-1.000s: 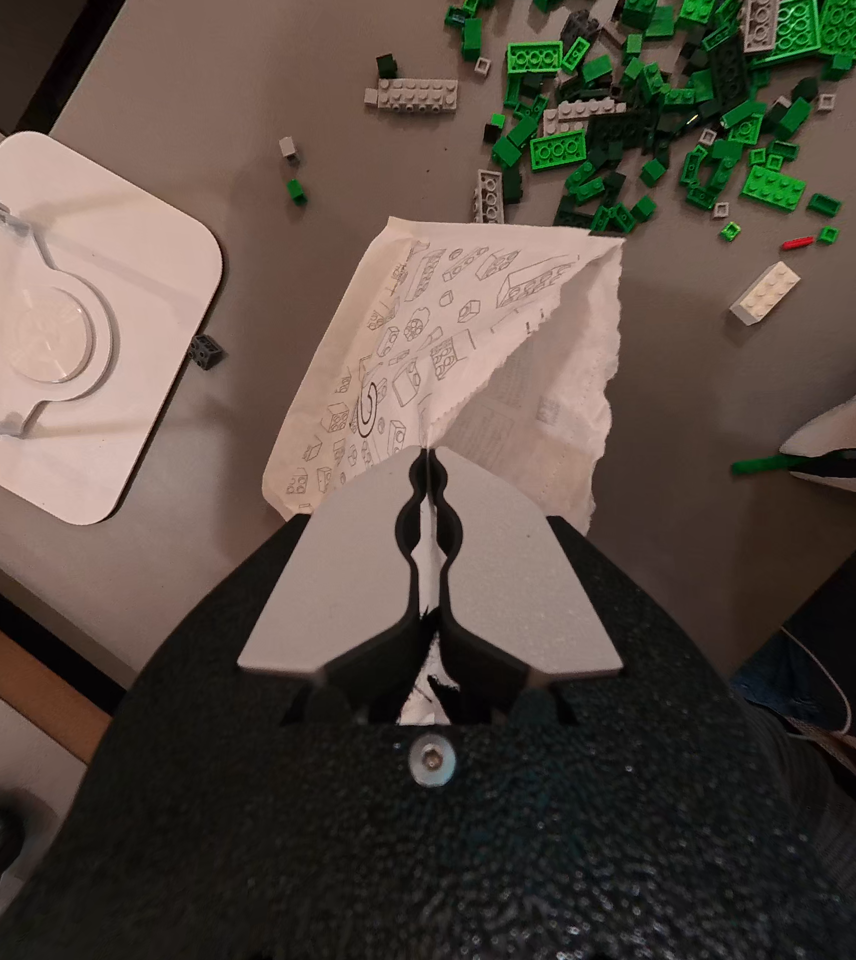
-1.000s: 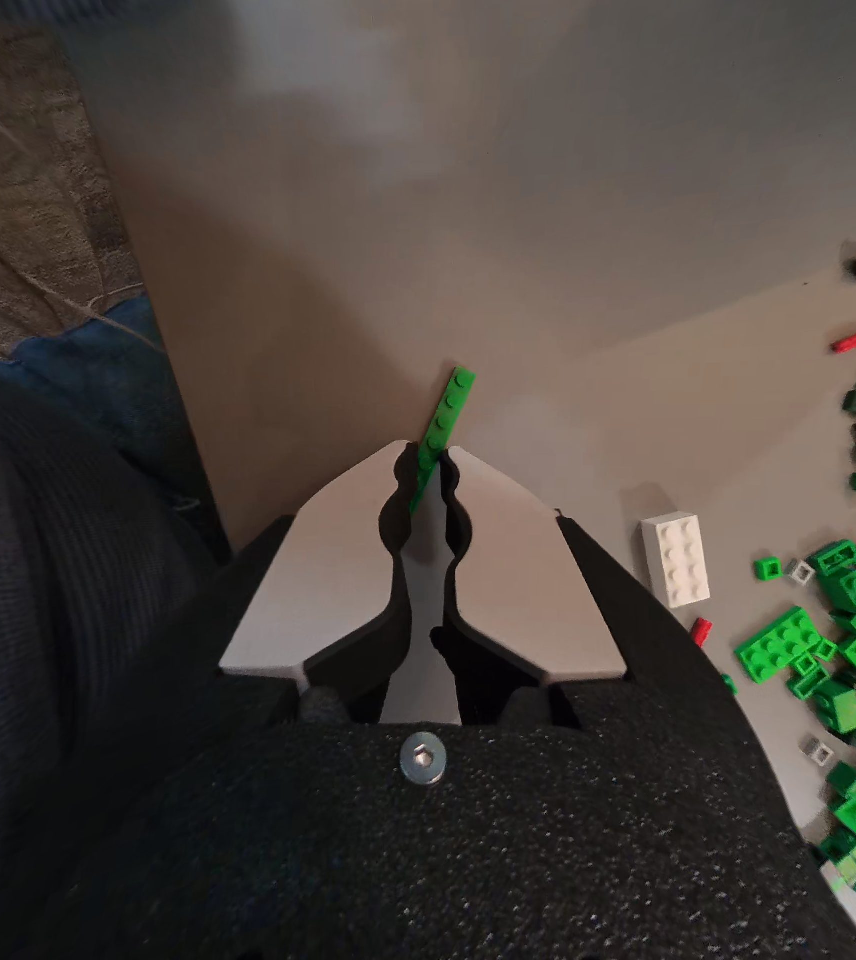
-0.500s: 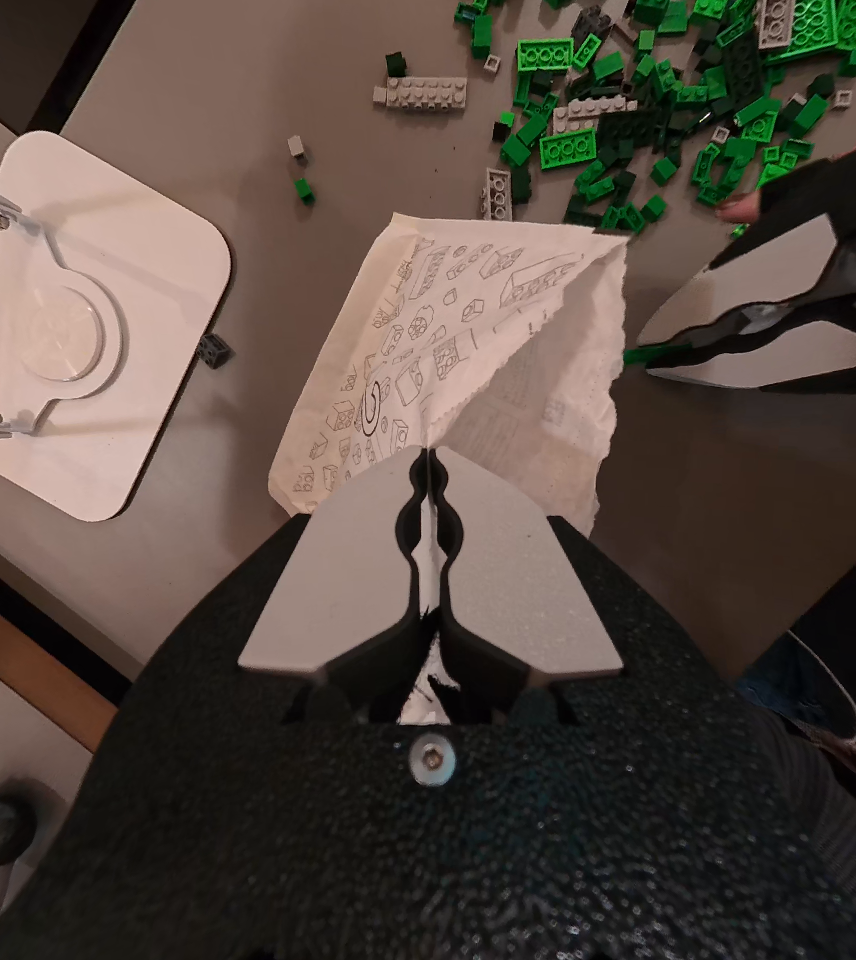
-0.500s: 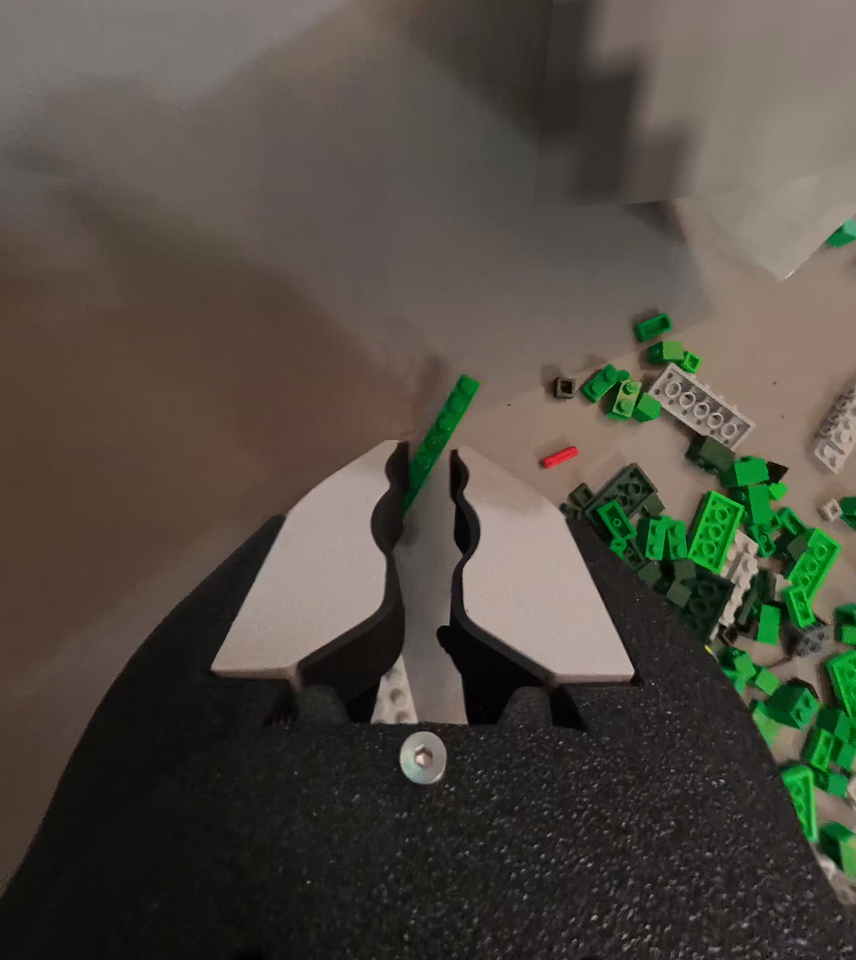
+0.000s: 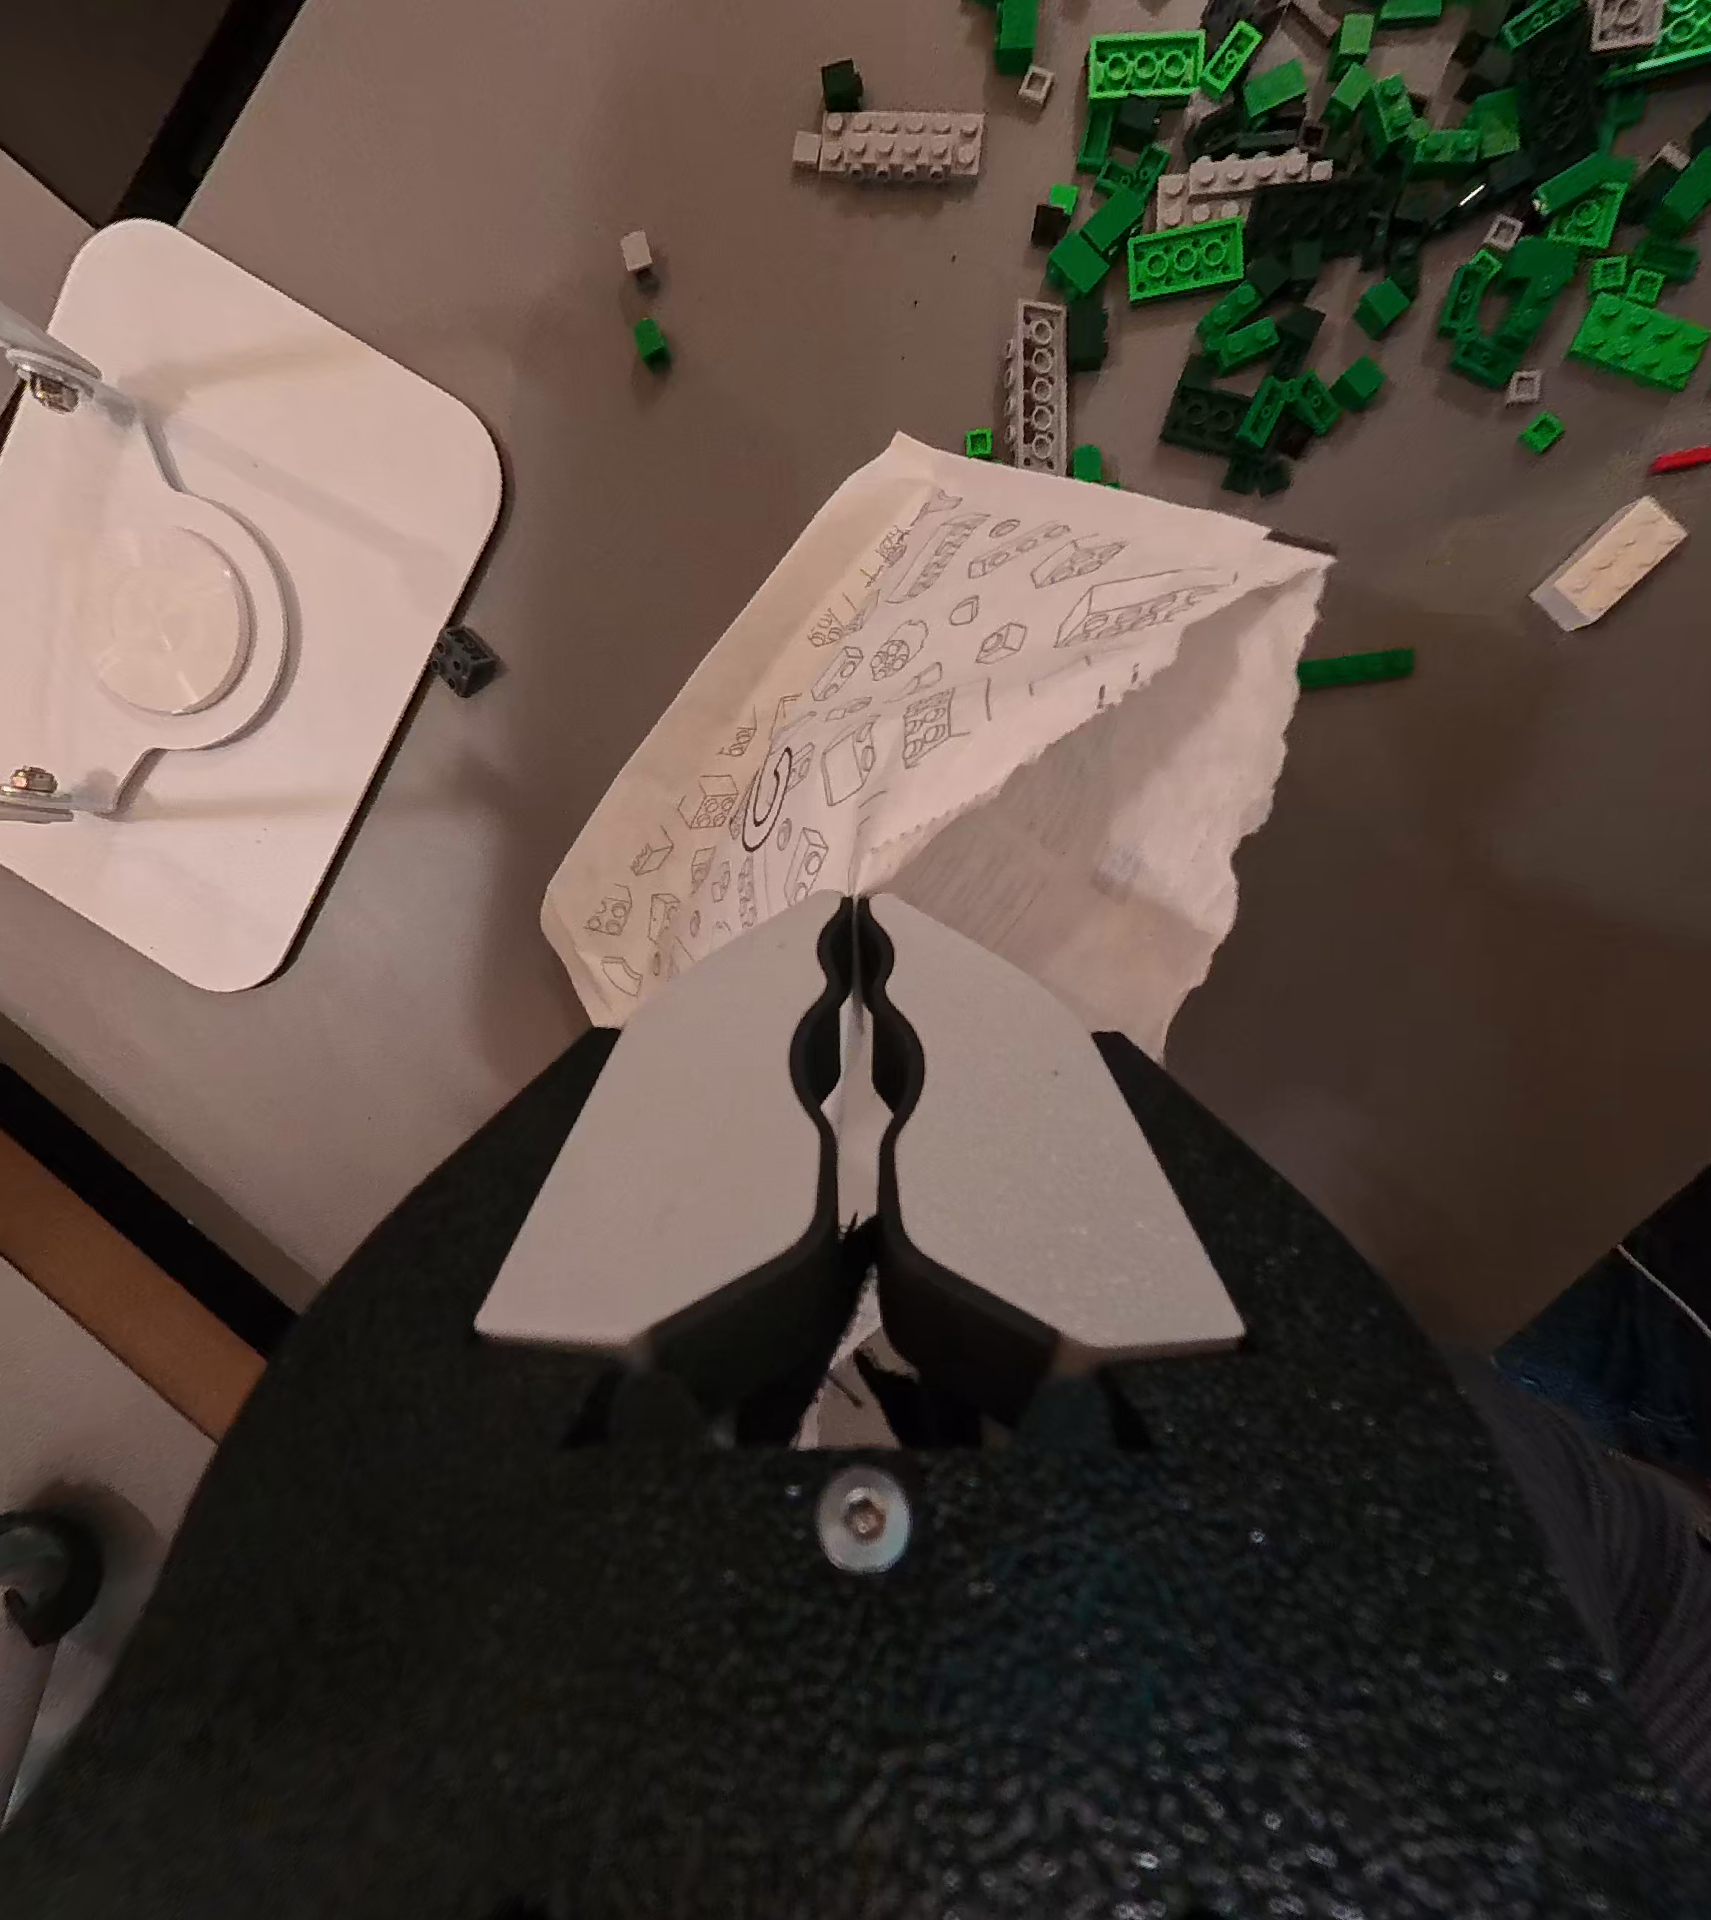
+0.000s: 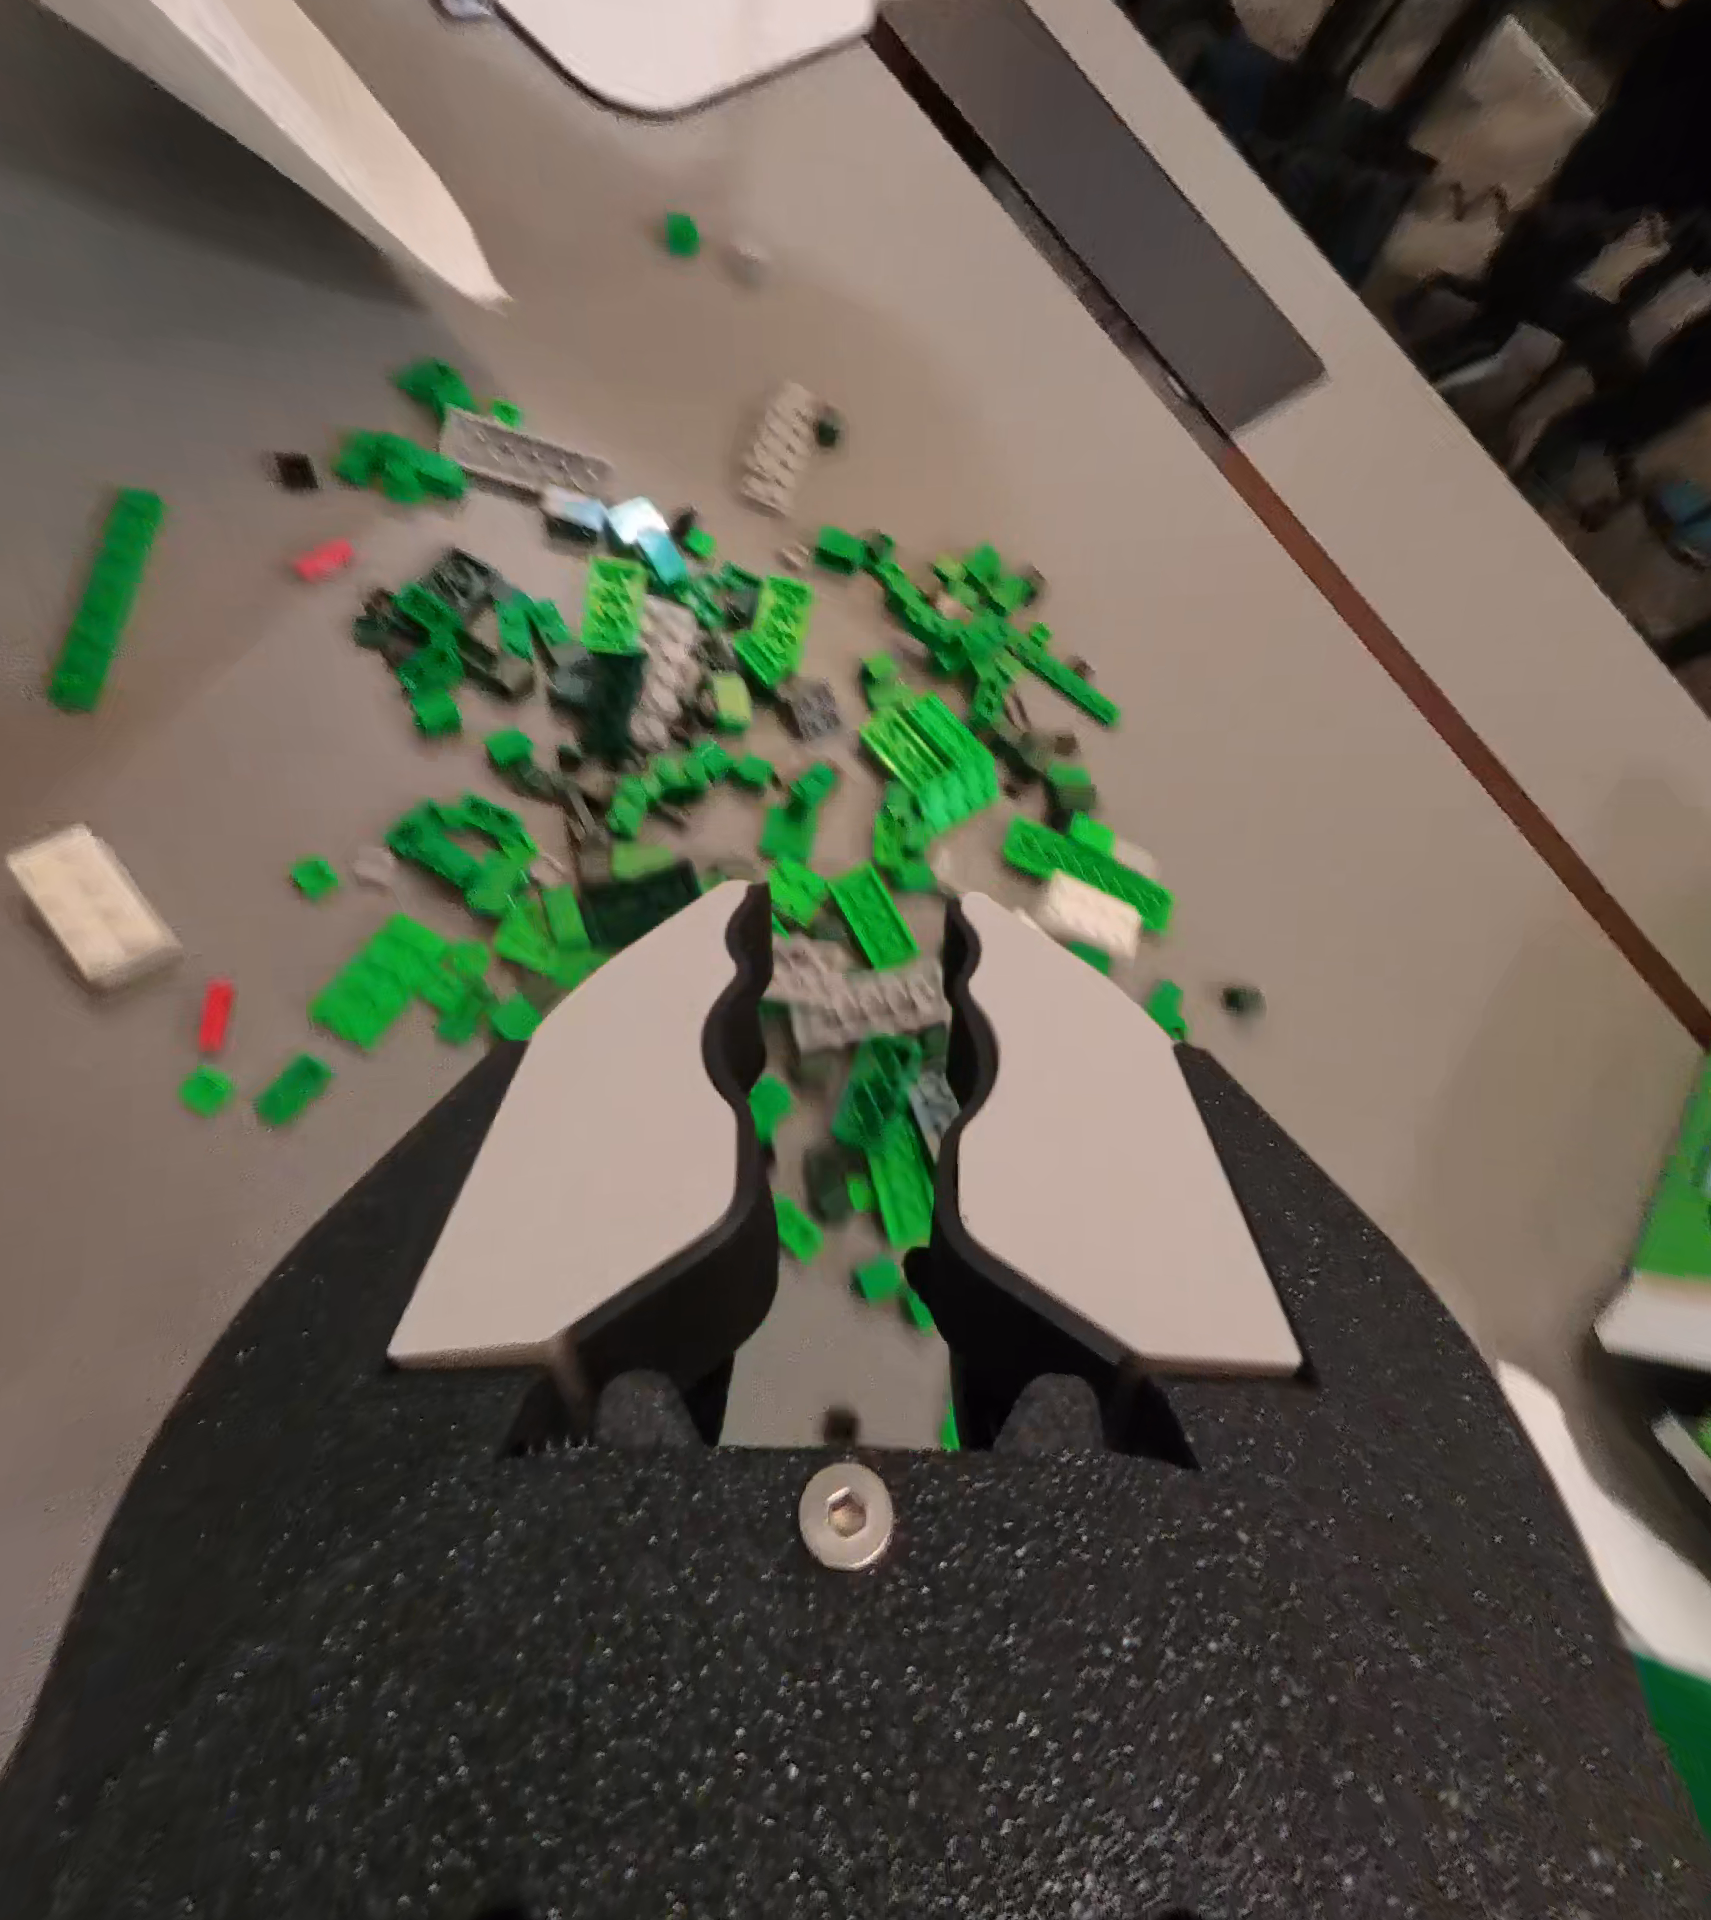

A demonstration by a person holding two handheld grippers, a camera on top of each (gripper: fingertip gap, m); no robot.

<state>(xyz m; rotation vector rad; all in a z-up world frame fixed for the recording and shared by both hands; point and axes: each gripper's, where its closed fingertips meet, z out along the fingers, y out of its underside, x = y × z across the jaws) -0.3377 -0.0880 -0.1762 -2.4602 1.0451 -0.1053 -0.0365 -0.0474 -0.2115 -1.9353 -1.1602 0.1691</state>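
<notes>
Left wrist view: left gripper [image 5: 856, 914] still clamped on paper bag [image 5: 944, 717]; green strip [image 5: 1355, 668] now lies on table [image 5: 1453, 935] right of the bag.

Right wrist view: right gripper [image 6: 856, 914], jaws now wide and empty, above brick pile [image 6: 726, 727]; strip [image 6: 106, 600] far left.

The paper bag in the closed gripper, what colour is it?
White paper bag with black line drawings of bricks, pinched by the left gripper; clearest in the left wrist view.

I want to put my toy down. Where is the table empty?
There is bare table between the white base plate and the grey brick, and more near the table edge, right of the paper bag, below the white brick. The green brick pile at top right is crowded.
</notes>
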